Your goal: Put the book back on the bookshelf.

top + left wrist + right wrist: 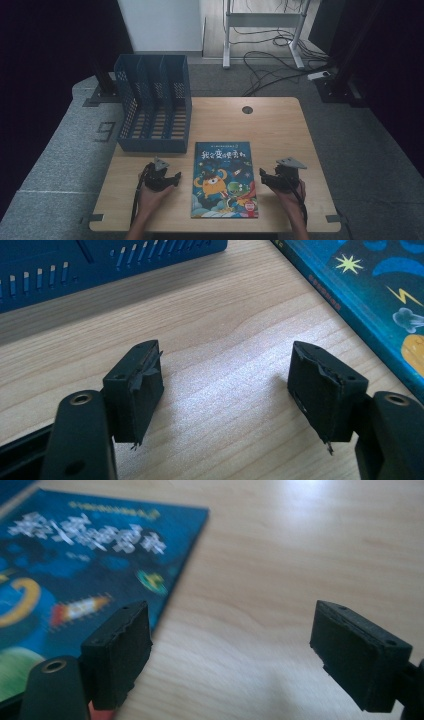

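Your right gripper (264, 178), jaws apart and empty, sits just right of the book (223, 179), whose long axis runs up the frame; left gripper (171, 179), also apart, flanks its other edge.

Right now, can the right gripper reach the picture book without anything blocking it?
Probably yes. The right gripper sits just beside the picture book, its jaws open, with bare table between them. The blue file rack stands far off.

a light wooden table (280, 125) carries a picture book (224, 179) lying flat and a blue file rack (154, 102)
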